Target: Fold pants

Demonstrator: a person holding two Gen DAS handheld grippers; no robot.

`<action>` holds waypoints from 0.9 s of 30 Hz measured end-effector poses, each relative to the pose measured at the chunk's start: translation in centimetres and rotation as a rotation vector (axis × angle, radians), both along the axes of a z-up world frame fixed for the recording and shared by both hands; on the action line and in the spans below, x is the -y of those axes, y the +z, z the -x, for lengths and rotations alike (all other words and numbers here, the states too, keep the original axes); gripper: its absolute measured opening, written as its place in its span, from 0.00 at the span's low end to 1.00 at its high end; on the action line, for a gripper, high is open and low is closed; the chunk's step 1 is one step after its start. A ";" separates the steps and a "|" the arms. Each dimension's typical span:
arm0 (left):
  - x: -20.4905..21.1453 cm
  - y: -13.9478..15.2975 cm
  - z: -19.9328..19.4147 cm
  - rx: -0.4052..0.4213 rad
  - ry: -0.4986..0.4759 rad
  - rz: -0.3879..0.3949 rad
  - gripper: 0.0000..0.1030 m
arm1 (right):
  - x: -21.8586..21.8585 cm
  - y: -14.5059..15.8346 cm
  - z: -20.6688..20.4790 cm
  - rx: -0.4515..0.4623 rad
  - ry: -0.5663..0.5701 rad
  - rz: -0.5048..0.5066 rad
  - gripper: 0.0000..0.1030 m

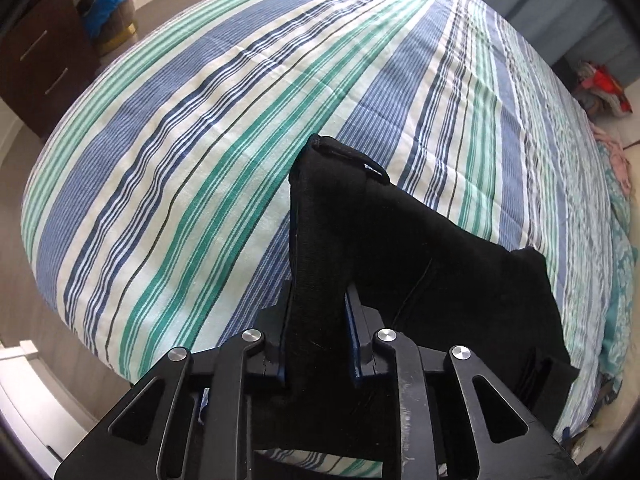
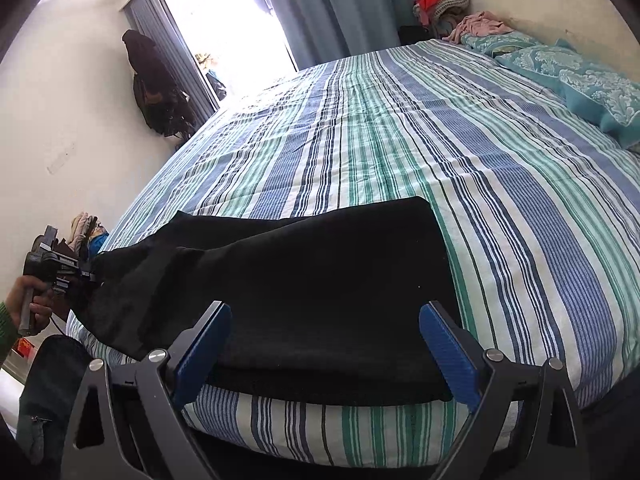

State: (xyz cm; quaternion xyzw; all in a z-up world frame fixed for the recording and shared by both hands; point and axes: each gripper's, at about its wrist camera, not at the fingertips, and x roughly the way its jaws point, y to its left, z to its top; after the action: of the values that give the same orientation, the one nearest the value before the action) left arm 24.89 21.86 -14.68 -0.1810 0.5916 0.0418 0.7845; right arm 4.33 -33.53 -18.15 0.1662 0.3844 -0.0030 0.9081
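Your left gripper clamped on raised end of black pants. Your right gripper jaws spread, pads either side of pants' near edge. Pants lie on striped bedspread, near bed edge.

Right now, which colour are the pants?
Black pants, clearest in the right wrist view.

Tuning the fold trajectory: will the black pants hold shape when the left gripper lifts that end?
Probably not: the black pants drape and crease between the left gripper and the striped bed cover, so they look floppy. The fabric bunches thickly in the shut jaws, so slipping seems unlikely. The unlifted end will probably drag.
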 end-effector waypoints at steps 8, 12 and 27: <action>4.7 7.0 2.9 0.141 -0.100 0.138 0.14 | 1.0 0.0 -0.2 0.009 -0.041 -0.044 0.92; 9.4 9.0 4.5 0.181 -0.212 0.151 0.14 | 1.1 -0.3 -0.5 -0.001 -0.048 -0.062 0.92; 27.6 1.8 8.6 0.052 -0.631 0.262 0.29 | 2.5 -0.3 0.3 0.002 -0.095 -0.111 0.92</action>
State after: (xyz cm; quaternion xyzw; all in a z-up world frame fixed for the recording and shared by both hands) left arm 16.29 -5.72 -12.93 -0.0893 0.5986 -0.2839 0.7437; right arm 4.07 -36.02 -18.40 0.2345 0.3748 -0.0248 0.8966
